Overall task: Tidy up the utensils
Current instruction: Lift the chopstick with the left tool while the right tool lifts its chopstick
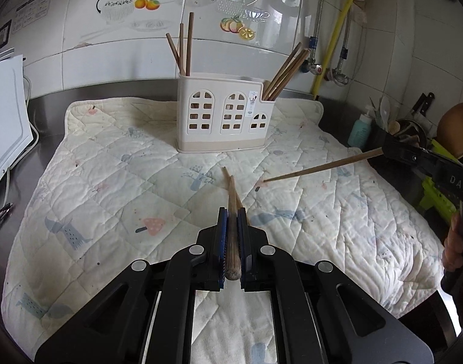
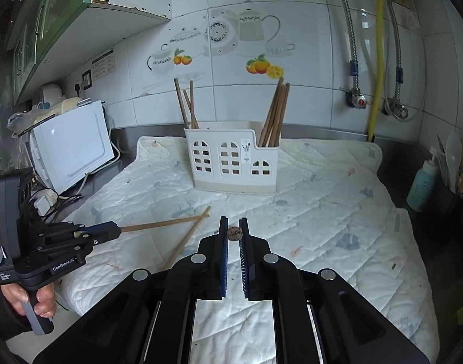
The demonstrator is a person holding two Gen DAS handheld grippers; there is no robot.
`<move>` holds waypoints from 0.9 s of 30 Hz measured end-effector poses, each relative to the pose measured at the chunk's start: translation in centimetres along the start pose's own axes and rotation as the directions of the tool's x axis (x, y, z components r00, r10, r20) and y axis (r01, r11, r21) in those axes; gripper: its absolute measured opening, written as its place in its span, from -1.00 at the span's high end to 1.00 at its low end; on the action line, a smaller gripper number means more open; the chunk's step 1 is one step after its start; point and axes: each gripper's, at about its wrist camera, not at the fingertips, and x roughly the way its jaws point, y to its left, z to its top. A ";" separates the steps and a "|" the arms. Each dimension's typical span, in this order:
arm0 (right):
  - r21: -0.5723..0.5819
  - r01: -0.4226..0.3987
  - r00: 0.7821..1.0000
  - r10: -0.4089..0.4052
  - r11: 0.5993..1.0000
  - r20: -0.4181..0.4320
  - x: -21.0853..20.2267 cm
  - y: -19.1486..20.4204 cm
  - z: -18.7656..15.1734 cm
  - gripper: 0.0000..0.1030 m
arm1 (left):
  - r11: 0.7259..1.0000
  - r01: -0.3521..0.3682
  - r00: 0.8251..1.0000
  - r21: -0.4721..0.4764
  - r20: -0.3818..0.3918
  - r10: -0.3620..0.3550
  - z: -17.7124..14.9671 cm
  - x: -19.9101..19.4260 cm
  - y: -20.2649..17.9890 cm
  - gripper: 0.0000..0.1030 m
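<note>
Both hands are busy with the carrying step: each hand-held gripper is clamping one chopstick, and neither stick is in the holder yet.

The left hand-held gripper (image 1: 231, 212) is squeezing its chopstick (image 1: 231, 194) lengthwise between the pads, the thin end pointing ahead toward the holder (image 1: 221, 118). Another chopstick (image 2: 183, 242) is lying loose on the quilted mat (image 1: 116, 157) that is covering the table, crossing just under the held one.

The right hand-held gripper (image 2: 233, 223) is gripping its chopstick (image 1: 319, 168) by the thick end, whose blunt butt is showing between the fingertips; in the left view the stick is slanting down with its tip close to the mat.

The holder is standing upright at the far middle of the mat, well apart from both grippers, with chopsticks already leaning in its left and right compartments.

The next move, I judge, is calling for lifting each stick, tipping it upright and lowering it into a compartment, then fetching the loose one
</note>
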 end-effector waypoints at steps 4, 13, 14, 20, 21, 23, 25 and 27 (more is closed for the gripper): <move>-0.032 -0.041 0.999 0.042 0.999 0.010 -0.3 0.3 3.2 0.87 | 1.000 0.006 1.000 0.021 0.021 -0.007 1.7 -0.6 0.0 0.91; -0.098 -0.081 0.995 0.085 0.992 0.042 -0.4 0.3 11.3 0.87 | 0.997 0.018 0.998 0.073 0.057 -0.022 5.9 -0.5 -0.3 0.91; -0.108 -0.074 0.996 0.080 0.991 0.049 -0.3 0.3 12.2 0.87 | 0.997 0.016 0.998 0.080 0.061 -0.021 6.3 -0.5 -0.4 0.91; -0.146 -0.032 0.993 0.048 0.989 0.109 0.7 0.6 17.1 0.87 | 0.995 0.012 0.996 0.103 0.082 -0.020 8.4 -0.2 -0.2 0.91; -0.150 -0.023 0.992 0.041 0.988 0.123 0.9 0.6 17.8 0.87 | 0.994 0.008 0.996 0.109 0.084 -0.017 8.7 -0.1 -0.2 0.91; -0.163 0.008 0.989 0.016 0.987 0.149 1.6 0.7 19.4 0.87 | 0.993 0.006 0.996 0.116 0.089 -0.016 9.2 0.0 -0.2 0.91; -0.162 0.027 0.988 -0.001 0.986 0.156 2.5 0.5 20.8 0.87 | 0.992 0.004 0.995 0.123 0.096 -0.016 9.8 0.0 -0.1 0.91; -0.159 0.058 0.988 -0.033 0.986 0.153 3.7 0.3 21.7 0.87 | 0.992 0.004 0.994 0.129 0.104 -0.017 10.5 0.0 -0.1 0.91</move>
